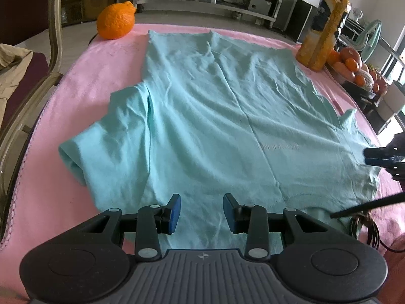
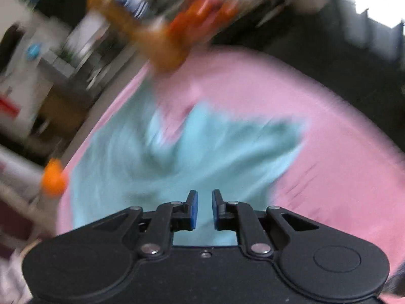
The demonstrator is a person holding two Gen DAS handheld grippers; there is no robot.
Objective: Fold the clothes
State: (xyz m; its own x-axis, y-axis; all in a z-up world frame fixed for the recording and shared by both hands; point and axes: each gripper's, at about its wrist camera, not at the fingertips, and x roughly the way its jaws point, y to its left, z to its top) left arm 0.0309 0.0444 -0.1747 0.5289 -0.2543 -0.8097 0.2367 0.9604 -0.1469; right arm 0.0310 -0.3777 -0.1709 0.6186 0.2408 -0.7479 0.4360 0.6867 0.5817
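Observation:
A light teal T-shirt (image 1: 215, 116) lies spread flat on a pink cloth (image 1: 101, 81), its collar end near me and its hem far. My left gripper (image 1: 201, 211) is open and empty just above the shirt's near edge. My right gripper (image 2: 205, 206) is open by a narrow gap and hovers over the shirt's right sleeve (image 2: 227, 147); that view is motion-blurred. The right gripper also shows at the right edge of the left wrist view (image 1: 367, 157), beside the sleeve.
A large orange (image 1: 116, 20) sits at the cloth's far left corner. A juice bottle (image 1: 324, 25) stands at the far right, with a fruit bowl (image 1: 359, 71) behind it. A chair frame (image 1: 54, 50) stands at the left. A cable (image 1: 364, 223) lies near right.

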